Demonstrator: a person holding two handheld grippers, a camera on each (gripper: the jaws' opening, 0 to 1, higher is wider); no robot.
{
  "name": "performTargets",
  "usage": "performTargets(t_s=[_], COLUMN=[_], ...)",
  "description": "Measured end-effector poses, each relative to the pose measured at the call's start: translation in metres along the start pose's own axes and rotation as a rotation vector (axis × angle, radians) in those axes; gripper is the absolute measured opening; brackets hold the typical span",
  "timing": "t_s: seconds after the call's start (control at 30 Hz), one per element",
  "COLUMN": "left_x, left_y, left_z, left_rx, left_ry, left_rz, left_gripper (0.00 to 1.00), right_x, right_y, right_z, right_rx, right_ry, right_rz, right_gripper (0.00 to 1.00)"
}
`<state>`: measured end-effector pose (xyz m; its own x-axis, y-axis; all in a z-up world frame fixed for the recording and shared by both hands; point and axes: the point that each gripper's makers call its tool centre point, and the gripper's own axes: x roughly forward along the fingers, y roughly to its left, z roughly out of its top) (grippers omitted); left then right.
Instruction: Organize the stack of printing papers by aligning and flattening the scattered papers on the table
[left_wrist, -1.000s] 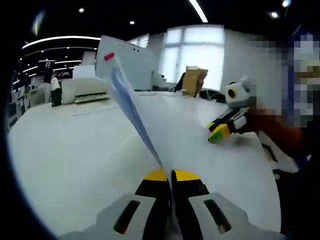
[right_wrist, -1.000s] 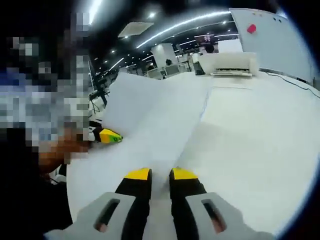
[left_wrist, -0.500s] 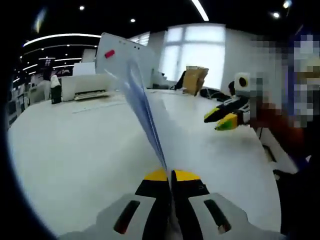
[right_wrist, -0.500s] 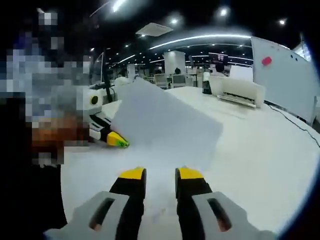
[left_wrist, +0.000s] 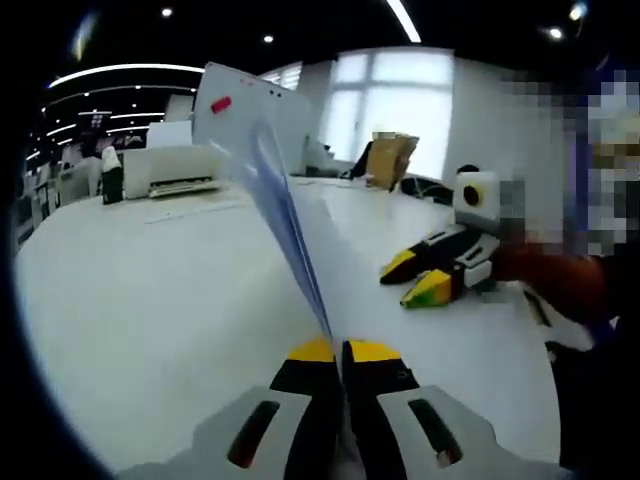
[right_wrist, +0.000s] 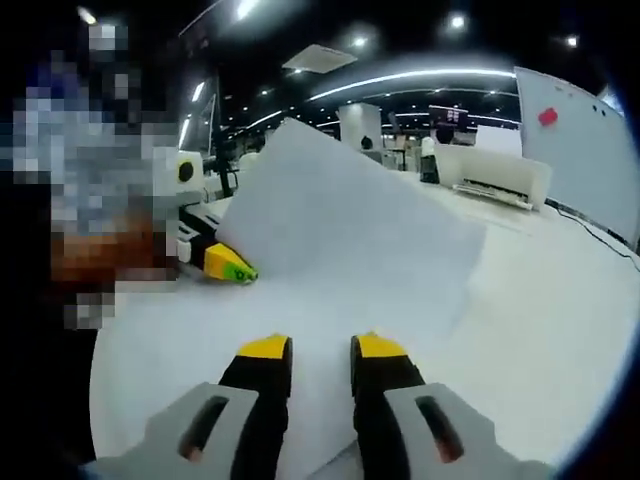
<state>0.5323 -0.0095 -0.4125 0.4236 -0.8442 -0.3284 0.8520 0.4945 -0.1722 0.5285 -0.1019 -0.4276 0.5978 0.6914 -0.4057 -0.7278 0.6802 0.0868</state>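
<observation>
Our left hand-held gripper (left_wrist: 330, 352) pinches the light, floppy papers (left_wrist: 285, 225) by their edge; our right hand-held gripper (right_wrist: 310, 348) waits parted above the surface (left_wrist: 140, 290).

We see the stack of white printing papers (right_wrist: 340, 230) lifted off the counter (left_wrist: 150, 300), tilted upward. Edge-on, its sheets (left_wrist: 285, 230) fan slightly, unevenly aligned.

Table: a wide white table (left_wrist: 130, 300) reaches far back.
Printer: a white printer (left_wrist: 180, 172) stands at the far end.
Board: a whiteboard (left_wrist: 255, 115) with a red magnet (left_wrist: 220, 104).
Window: a bright window (left_wrist: 385, 105); a cardboard box (left_wrist: 388, 160) before it.
Ceiling: dark, with strip lights (right_wrist: 420, 80).
</observation>
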Motion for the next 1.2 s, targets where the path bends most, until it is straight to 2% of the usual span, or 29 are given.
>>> performTargets(t_s=[0.2, 0.33, 0.43, 0.6, 0.77, 0.9, 1.0, 1.2], left_x=[0.0, -0.001, -0.004, -0.017, -0.038, -0.052, -0.057, -0.055], left_y=[0.004, 0.011, 0.022, 0.032, 0.042, 0.039, 0.03, 0.025], left_z=[0.001, 0.001, -0.001, -0.004, -0.006, 0.004, 0.01, 0.008], left_rx=[-0.027, -0.023, -0.018, -0.015, 0.006, 0.004, 0.021, 0.031], left_ry=[0.011, 0.02, 0.036, 0.049, 0.069, 0.038, 0.023, 0.036], left_rz=[-0.006, 0.021, 0.08, 0.157, 0.226, 0.249, 0.248, 0.234], left_gripper=[0.09, 0.18, 0.28, 0.35, 0.36, 0.36, 0.36, 0.36], right_x=[0.002, 0.002, 0.002, 0.002, 0.001, 0.001, 0.001, 0.002], right_y=[0.003, 0.004, 0.007, 0.009, 0.01, 0.011, 0.011, 0.011], right_z=[0.0, 0.001, 0.001, 0.001, 0.002, 0.002, 0.003, 0.004], right_rx=[-0.047, -0.05, -0.05, -0.055, -0.057, -0.056, -0.055, -0.046], right_ry=[-0.025, -0.036, -0.04, -0.044, -0.047, -0.049, -0.048, -0.034], right_rz=[-0.015, -0.033, -0.034, -0.038, -0.037, -0.037, -0.039, -0.034], right_gripper=[0.19, 0.19, 0.19, 0.19, 0.19, 0.19, 0.19, 0.19])
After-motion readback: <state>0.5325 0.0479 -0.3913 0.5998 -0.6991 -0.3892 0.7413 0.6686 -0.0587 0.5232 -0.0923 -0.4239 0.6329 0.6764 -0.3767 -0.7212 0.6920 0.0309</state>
